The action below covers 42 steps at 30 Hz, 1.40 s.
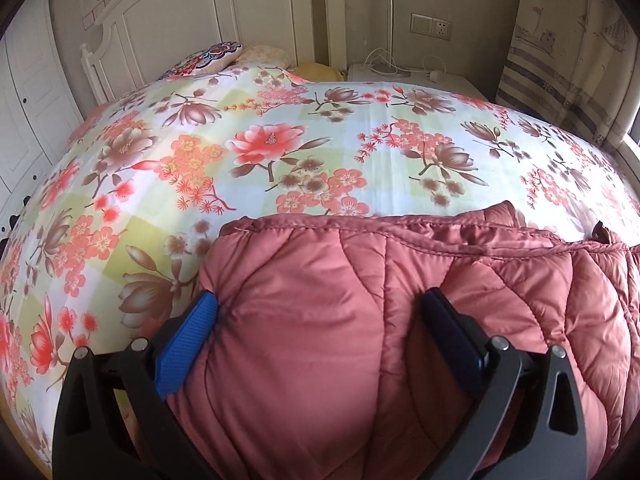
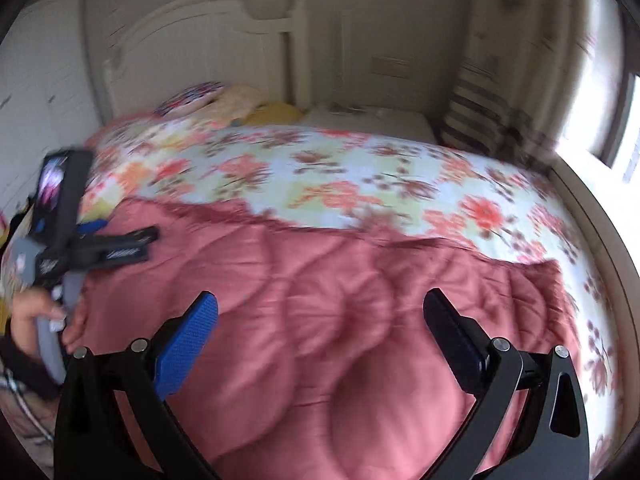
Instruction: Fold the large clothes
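Note:
A pink quilted padded jacket (image 1: 360, 300) lies on the floral bedsheet (image 1: 280, 140), its stitched edge running across the middle of the view. My left gripper (image 1: 320, 308) is open, its jaws wide apart over the jacket's left part, low against the fabric. In the right wrist view, which is motion-blurred, the same jacket (image 2: 320, 300) spreads across the bed. My right gripper (image 2: 320, 312) is open and empty above the jacket. The left gripper (image 2: 120, 248) shows at the left, held by a hand (image 2: 36, 320) over the jacket's left edge.
A white headboard (image 1: 192, 12) and pillows (image 1: 208, 58) stand at the far end of the bed. A white nightstand (image 1: 404, 76) with a lamp and cables sits at the back right. A striped curtain (image 1: 560, 60) and a window (image 2: 608, 120) are on the right.

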Motion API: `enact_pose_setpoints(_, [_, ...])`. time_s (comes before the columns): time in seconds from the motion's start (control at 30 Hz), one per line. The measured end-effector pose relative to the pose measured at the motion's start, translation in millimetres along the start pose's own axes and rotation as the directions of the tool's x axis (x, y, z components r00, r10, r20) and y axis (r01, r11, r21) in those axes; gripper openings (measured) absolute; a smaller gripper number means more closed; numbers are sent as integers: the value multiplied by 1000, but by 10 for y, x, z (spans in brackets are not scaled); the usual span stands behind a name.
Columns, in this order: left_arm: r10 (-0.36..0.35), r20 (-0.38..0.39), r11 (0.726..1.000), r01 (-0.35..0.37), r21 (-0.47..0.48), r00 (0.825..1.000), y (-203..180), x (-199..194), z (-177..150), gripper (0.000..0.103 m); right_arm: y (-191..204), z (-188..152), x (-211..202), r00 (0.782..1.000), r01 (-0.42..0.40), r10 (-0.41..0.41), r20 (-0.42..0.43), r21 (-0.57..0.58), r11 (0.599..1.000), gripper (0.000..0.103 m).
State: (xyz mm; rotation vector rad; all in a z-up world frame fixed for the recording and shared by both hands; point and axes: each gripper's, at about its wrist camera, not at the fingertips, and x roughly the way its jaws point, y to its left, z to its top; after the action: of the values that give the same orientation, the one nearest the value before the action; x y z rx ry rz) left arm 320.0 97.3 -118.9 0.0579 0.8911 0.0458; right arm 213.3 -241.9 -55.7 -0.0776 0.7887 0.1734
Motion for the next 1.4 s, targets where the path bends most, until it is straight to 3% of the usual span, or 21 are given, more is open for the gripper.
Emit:
enact_pose_setpoints(0.1, [-6,1,1000,6,-6,1000,-15,-7,5,101,360,-187,346,994,64,-77,-74,-163,984,98])
enact_pose_setpoints(0.17, [-14,0,1000,14,-17,1000,3,-2,8,101,310,-215,379,997,39,-47,-57,-132,990,98])
enact_pose_setpoints(0.27, [-15,0,1000,15,-16,1000,-3,-4,12,101,109,-126,310,992,8,-15,-124,-57,998,98])
enact_pose_setpoints(0.37, [-20,1,1000,20,-21,1000,6,-7,12,101,-193,-67,39,992,114,-115,-53,-18,993,98])
enact_pose_setpoints(0.43, [-15,0,1000,15,-18,1000,-2,-7,11,101,-548,-90,-29,987,152,-148,-55,68,986,98])
enact_pose_setpoints(0.53, [-15,0,1000,15,-17,1000,12,-4,11,101,-1096,-272,104,948,305,-283,-145,165,938,98])
enact_pose_setpoints(0.63, [-10,-1,1000,10,-13,1000,3,-3,16,101,-1431,-473,217,980,182,-147,-134,309,934,99])
enact_pose_setpoints(0.8, [-14,-3,1000,14,-19,1000,-1,-14,19,101,-1272,-395,157,965,247,-217,-146,237,940,99])
enact_pose_setpoints(0.9, [8,30,999,-6,-44,1000,-5,-177,3,101,-1199,-354,-19,980,196,-180,-83,255,947,99])
enact_pose_setpoints(0.97, [-37,90,998,42,-50,995,-71,-418,-42,101,-1108,-297,-197,987,160,-158,-28,242,957,98])
enact_pose_setpoints(1.03, [-90,130,996,93,-16,987,-202,-624,-92,101,-936,-223,-341,991,129,-133,10,199,971,98])
enact_pose_setpoints(1.13, [-116,170,991,101,93,979,-530,-838,-228,101,-627,-159,-455,997,71,-75,34,114,991,98])
enact_pose_setpoints(1.2, [-108,161,979,77,186,981,-773,-823,-346,101,-398,-168,-409,999,38,-39,22,51,998,99])
enact_pose_setpoints(1.27, [-49,127,960,11,279,991,-997,-630,-500,101,-209,-247,-202,997,55,-55,-52,-12,998,98])
enact_pose_setpoints(1.3, [-47,130,959,8,283,990,-1015,-588,-520,101,-127,-336,0,990,70,-76,-119,-51,996,99])
enact_pose_setpoints(1.4, [-93,101,972,69,225,991,-881,-527,-495,101,-166,-471,137,996,41,-42,-79,-18,999,99])
